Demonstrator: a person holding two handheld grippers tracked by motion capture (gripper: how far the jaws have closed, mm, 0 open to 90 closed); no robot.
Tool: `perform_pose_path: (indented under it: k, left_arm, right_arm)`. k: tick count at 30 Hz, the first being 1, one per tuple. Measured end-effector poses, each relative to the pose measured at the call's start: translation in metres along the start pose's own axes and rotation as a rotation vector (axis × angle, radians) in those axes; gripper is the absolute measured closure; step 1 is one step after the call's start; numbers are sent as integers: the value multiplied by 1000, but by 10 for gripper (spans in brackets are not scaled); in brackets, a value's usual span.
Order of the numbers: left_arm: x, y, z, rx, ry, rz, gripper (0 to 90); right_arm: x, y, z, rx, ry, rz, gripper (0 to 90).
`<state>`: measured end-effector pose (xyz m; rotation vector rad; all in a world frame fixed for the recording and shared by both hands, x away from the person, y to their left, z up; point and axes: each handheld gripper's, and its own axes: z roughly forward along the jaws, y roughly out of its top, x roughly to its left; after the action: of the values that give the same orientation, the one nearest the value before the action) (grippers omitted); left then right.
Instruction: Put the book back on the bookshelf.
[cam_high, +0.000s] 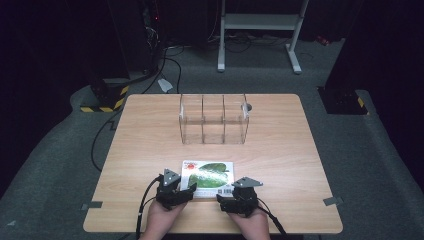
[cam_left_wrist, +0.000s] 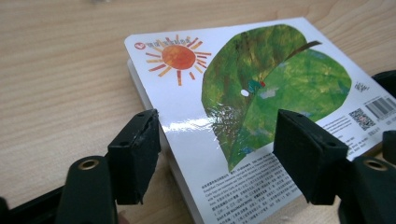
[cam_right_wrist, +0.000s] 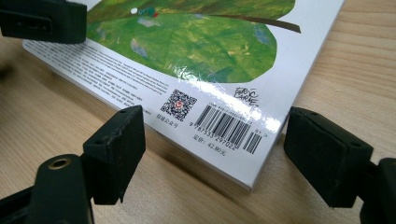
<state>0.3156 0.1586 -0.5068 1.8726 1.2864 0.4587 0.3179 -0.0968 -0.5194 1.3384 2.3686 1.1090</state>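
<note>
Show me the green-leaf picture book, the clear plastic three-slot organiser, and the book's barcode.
green-leaf picture book (cam_high: 207, 176), high view, cover's middle.
clear plastic three-slot organiser (cam_high: 213, 133), high view, front wall.
barcode (cam_right_wrist: 229, 125), right gripper view, middle bars.

You have one book (cam_high: 209, 178) lying flat on one wooden table (cam_high: 145, 145). You have one clear plastic organizer (cam_high: 213, 119) farther back, split into three compartments. You hold two grippers: one left gripper (cam_high: 176, 191) and one right gripper (cam_high: 239, 197), each with two black jaws. On the book's cover you can count one sun, one large green leaf, one barcode and one QR code.
</note>
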Motion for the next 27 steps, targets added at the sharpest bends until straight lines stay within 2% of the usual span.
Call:
perform_pose_path:
  k: [6, 8, 13, 14, 16, 17, 19, 20, 21, 24, 25, 27]
  left_arm:
    - [0, 3, -3, -33, 19, 36, 366]
    - [0, 3, -4, -50, 21, 30, 410]
    - [1, 5, -10, -82, 4, 36, 435]
    - [0, 6, -12, -88, 3, 48, 435]
    - [-1, 7, -14, -97, -2, 50, 435]
    - [-1, 8, -15, -103, -6, 56, 435]
    - [-2, 8, -19, -123, -27, 49, 452]
    - [-2, 8, -19, -123, -27, 49, 454]
    - [0, 8, -20, -116, -36, 50, 455]
    - [4, 7, -18, -104, -52, 39, 456]
    - [8, 6, -17, -95, -70, 24, 456]
    - [10, 6, -16, -90, -78, 14, 448]
  right_arm:
    - [0, 0, 1, -6, 6, -6, 182]
    - [2, 0, 2, -3, 2, -7, 165]
    - [4, -2, 2, -2, -4, -18, 138]
    - [7, -2, 3, -1, -21, -33, 126]
    - [8, -3, 3, 3, -26, -30, 124]
    - [8, -2, 4, 1, -35, -50, 123]
    - [11, -3, 5, 6, -74, -63, 138]
    - [11, -3, 5, 6, -74, -63, 138]
    - [13, -3, 5, 2, -104, -64, 188]
    - [9, -4, 3, -13, -83, -35, 211]
    - [9, -4, 2, -13, -81, -26, 214]
    - [9, -4, 2, -16, -86, -30, 227]
